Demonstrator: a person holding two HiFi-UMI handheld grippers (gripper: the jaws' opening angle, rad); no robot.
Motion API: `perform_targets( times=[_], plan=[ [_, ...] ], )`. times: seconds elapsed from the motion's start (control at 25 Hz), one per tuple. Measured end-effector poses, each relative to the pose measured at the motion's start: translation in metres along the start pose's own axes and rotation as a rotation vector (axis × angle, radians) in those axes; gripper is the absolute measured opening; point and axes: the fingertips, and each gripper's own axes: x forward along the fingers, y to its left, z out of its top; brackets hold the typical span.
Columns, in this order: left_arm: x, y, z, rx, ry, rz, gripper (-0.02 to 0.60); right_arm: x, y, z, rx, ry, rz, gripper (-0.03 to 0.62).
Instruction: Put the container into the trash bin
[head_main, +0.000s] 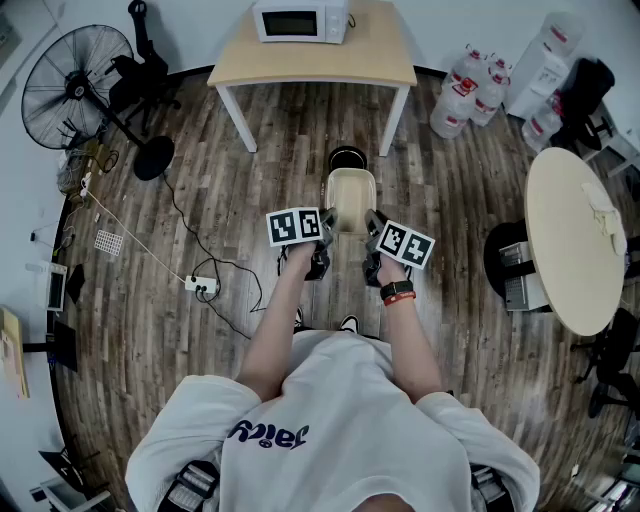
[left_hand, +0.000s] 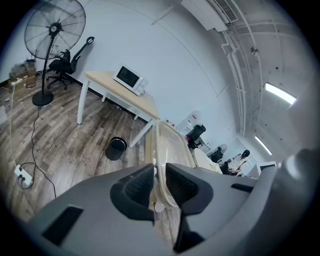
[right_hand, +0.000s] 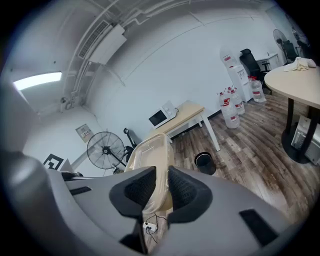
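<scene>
A beige plastic container (head_main: 351, 198) with a clear lid is held in the air between both grippers. My left gripper (head_main: 326, 226) is shut on its left rim, which shows between the dark pads (left_hand: 139, 189) in the left gripper view as a thin translucent edge of the container (left_hand: 170, 142). My right gripper (head_main: 373, 228) is shut on the right rim; there the container (right_hand: 150, 152) rises past its pads (right_hand: 184, 189). A small black trash bin (head_main: 347, 158) stands on the wood floor just beyond the container, also visible as the bin (left_hand: 116, 148) and the bin (right_hand: 205, 162).
A light wooden table (head_main: 312, 60) with a white microwave (head_main: 300, 20) stands behind the bin. A standing fan (head_main: 75, 85) and office chair are at the far left, water bottles (head_main: 468, 95) at the far right, a round table (head_main: 570, 235) to the right. A power strip (head_main: 202, 286) and cable lie on the floor left.
</scene>
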Motion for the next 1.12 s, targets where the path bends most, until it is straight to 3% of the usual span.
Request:
perform_targets(
  times=[0.28,0.52,0.88,1.12],
  plan=[
    [0.016,-0.033,-0.029,0.003,0.0,0.021,0.087,-0.027,-0.038,0.003,0.019,0.007,0.01,0.087],
    [0.019,-0.035,-0.045,-0.012,0.011,0.053,0.087,-0.029,-0.052,-0.009,0.058,0.043,0.025,0.092],
    [0.037,-0.01,-0.032,-0.053,0.022,0.068,0.087,0.004,-0.056,-0.009,0.092,0.081,0.042,0.094],
    [0.073,0.005,0.008,-0.064,0.019,0.045,0.087,0.05,-0.064,0.021,0.097,0.079,0.027,0.094]
  ],
)
